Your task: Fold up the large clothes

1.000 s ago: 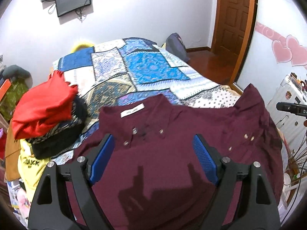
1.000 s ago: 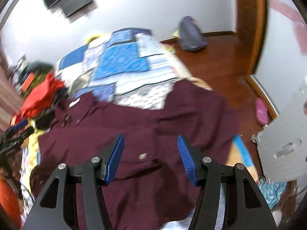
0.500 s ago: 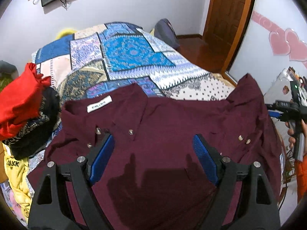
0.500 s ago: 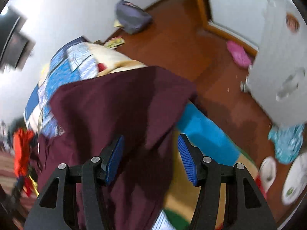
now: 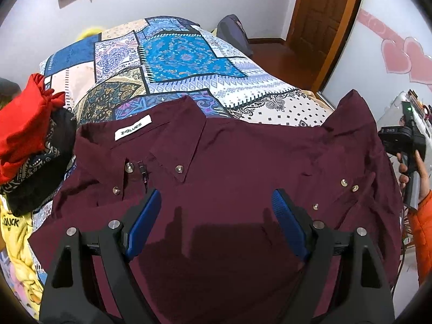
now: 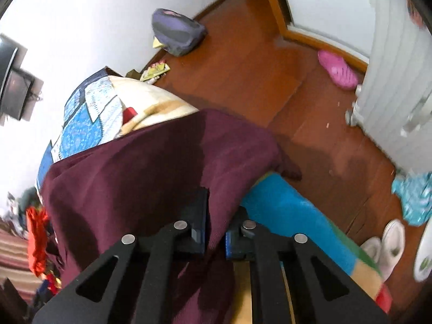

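A maroon button-up shirt (image 5: 243,167) lies spread on the bed, collar and white label at the left, a buttoned cuff at the right. My left gripper (image 5: 216,213) is open and hovers over the shirt's chest, touching nothing. In the right wrist view the shirt (image 6: 140,172) hangs over the bed's edge. My right gripper (image 6: 216,232) is shut on a fold of the shirt's fabric at that edge. The right gripper also shows at the right in the left wrist view (image 5: 402,137), held by a hand in an orange sleeve.
A patchwork blue quilt (image 5: 183,54) covers the bed. A pile of red, black and yellow clothes (image 5: 24,145) sits at the bed's left. A grey bag (image 6: 175,32), a pink slipper (image 6: 337,68) and white slippers (image 6: 388,245) lie on the wooden floor. A white cabinet (image 6: 399,81) stands at the right.
My right gripper swung down to the bed's right edge and closed on the shirt's fabric. My left gripper moved slightly closer over the shirt and stayed open.
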### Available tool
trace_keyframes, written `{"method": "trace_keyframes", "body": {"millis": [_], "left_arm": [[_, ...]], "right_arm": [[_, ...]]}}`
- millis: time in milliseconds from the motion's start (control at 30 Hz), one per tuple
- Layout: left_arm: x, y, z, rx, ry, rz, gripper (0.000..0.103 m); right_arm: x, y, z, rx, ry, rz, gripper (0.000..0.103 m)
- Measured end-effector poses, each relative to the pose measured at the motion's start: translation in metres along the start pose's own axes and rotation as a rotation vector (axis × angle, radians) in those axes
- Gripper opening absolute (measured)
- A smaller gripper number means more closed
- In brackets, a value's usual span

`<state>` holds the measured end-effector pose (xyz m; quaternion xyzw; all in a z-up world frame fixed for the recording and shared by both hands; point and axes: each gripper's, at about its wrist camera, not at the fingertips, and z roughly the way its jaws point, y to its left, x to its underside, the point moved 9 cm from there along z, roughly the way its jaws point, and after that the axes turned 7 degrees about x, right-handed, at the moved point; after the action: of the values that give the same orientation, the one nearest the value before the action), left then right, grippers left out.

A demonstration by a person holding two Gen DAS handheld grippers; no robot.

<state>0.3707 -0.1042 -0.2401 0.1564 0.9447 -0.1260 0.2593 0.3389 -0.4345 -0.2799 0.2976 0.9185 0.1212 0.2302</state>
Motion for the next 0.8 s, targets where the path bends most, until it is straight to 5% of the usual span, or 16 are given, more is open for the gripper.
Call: {"method": "trace_keyframes", "body": {"millis": [167,500,700,800], "left_arm": [[-0.003,0.004,-0.013,0.015,-0.029,-0.022,0.084],[-0.016,0.001,-0.066,0.017,-0.157,0.015,0.084],[-0.013,0.002,-0.096,0.015,-0.21,0.041,0.084],[-0.008,0.003,-0.102,0.01,-0.215,0.048,0.084]], "right_arm": [[-0.006,0.019,-0.055,-0.021,-0.105,-0.083,0.008],[0.013,0.122,-0.168,-0.201,-0.297,-0.316,0.007],[0.079,0.185,-0.165,-0.282,-0.229,-0.533,0.007],[0.123,0.208,-0.134,-0.283,-0.12,-0.634,0.007]]}}
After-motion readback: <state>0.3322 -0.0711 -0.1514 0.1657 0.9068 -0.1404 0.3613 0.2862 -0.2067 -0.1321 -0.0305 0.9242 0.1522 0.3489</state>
